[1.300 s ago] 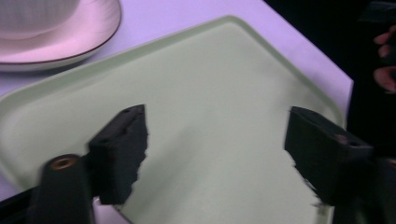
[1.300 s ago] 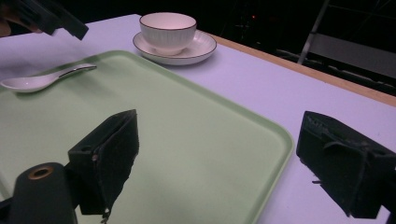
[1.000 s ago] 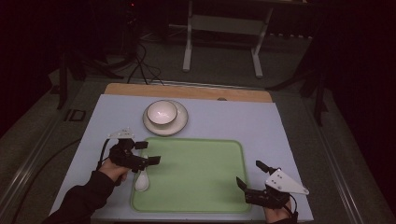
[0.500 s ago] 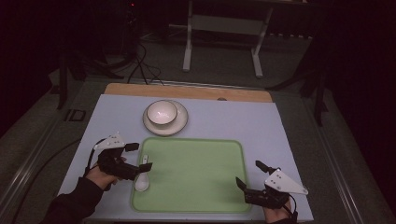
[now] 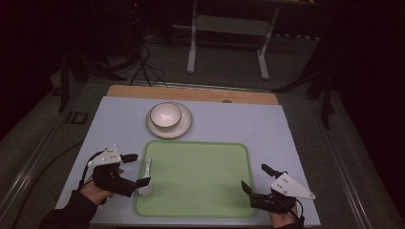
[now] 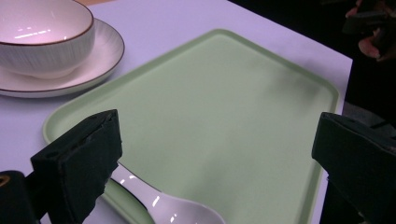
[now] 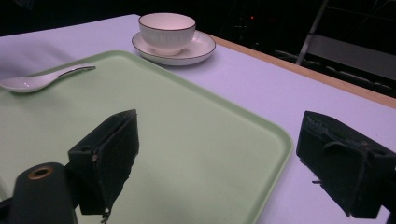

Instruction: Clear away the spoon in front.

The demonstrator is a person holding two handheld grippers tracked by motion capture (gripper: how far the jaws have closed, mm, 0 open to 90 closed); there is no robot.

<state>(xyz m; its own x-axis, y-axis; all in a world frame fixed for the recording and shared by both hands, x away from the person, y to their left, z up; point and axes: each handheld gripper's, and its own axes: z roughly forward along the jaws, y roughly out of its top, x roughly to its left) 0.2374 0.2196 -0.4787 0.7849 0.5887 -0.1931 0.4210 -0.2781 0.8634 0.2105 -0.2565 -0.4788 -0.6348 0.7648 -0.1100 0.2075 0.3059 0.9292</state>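
Black pads stand wide apart on the left claw (image 5: 139, 169), and nothing sits between them. Half a second ago that claw was a little farther right, over the tray's edge; now it has drawn back toward the person's side, and the white spoon (image 5: 146, 180) lies free just beyond its tips. The spoon rests along the left rim of the green tray (image 5: 196, 176), bowl end nearest the person, handle pointing up toward the far side. From the left gripper view the spoon's bowl (image 6: 180, 212) shows low between the open jaws, lying on the tray's lip.

To my eye that means the spoon has been let go and its placing is done, or nearly so.

Farther out, the right claw (image 5: 253, 183) hovers at the tray's near right corner, its jaws also spread and empty, unmoved over the last second. Beyond the tray, toward the far side of the pale surface (image 5: 258, 124), the white bowl (image 5: 165, 115) sits upright in its saucer (image 5: 184, 125), untouched and well apart from both claws.
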